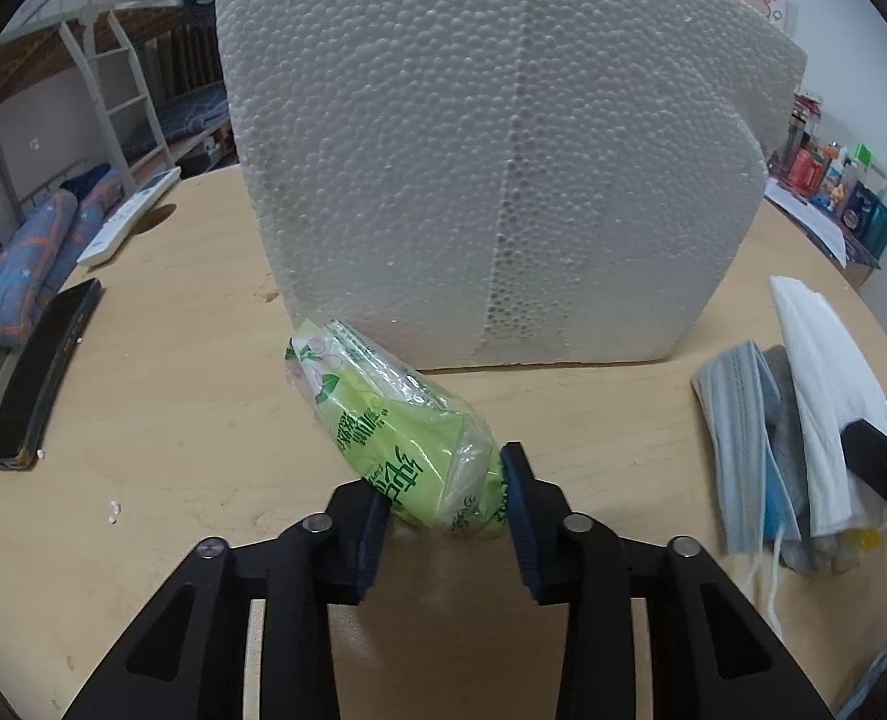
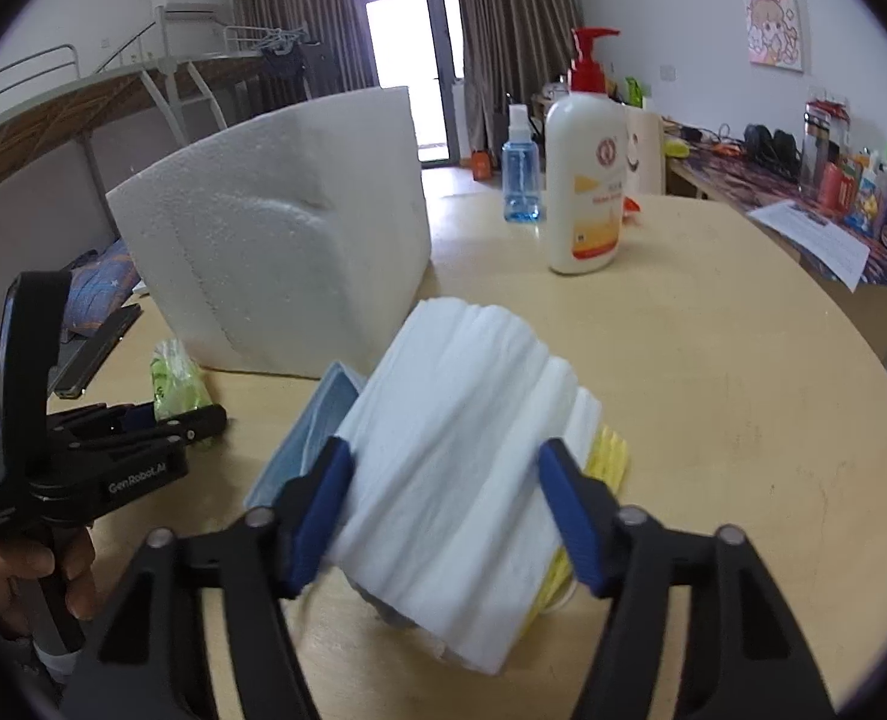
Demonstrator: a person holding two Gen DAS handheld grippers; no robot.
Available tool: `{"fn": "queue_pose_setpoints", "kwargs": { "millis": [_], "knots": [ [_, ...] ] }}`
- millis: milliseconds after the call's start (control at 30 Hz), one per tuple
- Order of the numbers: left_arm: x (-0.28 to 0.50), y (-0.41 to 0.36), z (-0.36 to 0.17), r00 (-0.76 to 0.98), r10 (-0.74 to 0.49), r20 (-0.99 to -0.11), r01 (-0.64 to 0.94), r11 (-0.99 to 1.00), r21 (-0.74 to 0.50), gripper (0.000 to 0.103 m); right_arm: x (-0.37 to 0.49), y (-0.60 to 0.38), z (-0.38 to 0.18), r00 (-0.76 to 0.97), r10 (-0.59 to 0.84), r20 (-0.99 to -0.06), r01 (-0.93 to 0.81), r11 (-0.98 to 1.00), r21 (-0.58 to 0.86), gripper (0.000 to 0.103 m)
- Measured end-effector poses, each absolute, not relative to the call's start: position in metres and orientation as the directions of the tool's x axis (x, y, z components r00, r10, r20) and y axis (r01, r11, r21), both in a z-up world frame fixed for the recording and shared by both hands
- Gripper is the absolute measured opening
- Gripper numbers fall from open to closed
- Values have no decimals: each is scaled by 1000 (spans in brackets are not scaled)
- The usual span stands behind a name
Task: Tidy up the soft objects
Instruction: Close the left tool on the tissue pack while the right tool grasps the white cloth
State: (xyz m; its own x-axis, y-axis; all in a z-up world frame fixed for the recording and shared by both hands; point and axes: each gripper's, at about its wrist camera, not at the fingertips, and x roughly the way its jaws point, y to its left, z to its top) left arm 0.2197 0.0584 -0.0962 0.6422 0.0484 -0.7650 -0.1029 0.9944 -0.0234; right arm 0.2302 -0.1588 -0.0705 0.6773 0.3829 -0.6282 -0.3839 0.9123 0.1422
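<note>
On table, near edge, two grips in progress.

Item 1: tissue pack, green, soft plastic wrap. Lies slantwise, far end just beside foam box. Left gripper has both pads pressed on its near end; wrapper dimples at the right pad. Held by one end only.
Risk: slick film may slide from the pads on lifting; the long free end would droop or swing against the box.

Item 2: white cloth, folded, top of a pile over blue masks, something grey and a yellow piece. Right gripper straddles it; left pad touches the fold, right pad at its edge. Firm pinch not certain.
Risk: jaws may catch only the upper layers, so the fold opens on lifting; or they drag masks and yellow piece along and scatter the pile. Mask loops hang off the table edge and could snag.

Item 3: lotion bottle and spray bottle, upright, well behind the pile.
Risk: low; a wide swing of the cloth could tip them.
</note>
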Motion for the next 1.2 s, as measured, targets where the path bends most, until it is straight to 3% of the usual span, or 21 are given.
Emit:
{"fn": "queue_pose_setpoints", "kwargs": {
  "millis": [200,400,933,1200],
  "knots": [
    [211,53,-91,669,40,-742,-80,997,-19,33,228,-164,-71,672,384,-633,-371,915,161,30],
    [196,43,-79,704,18,-710,-45,999,-19,32,217,-174,-57,700,394,-595,-370,913,170,17],
    [162,49,-47,792,-28,-610,12,999,-31,32,189,-204,-17,762,431,-483,-369,902,223,14],
    [141,47,-33,830,-35,-557,27,999,-22,32,184,-224,-10,768,457,-450,-367,889,275,6]
  ]
}}
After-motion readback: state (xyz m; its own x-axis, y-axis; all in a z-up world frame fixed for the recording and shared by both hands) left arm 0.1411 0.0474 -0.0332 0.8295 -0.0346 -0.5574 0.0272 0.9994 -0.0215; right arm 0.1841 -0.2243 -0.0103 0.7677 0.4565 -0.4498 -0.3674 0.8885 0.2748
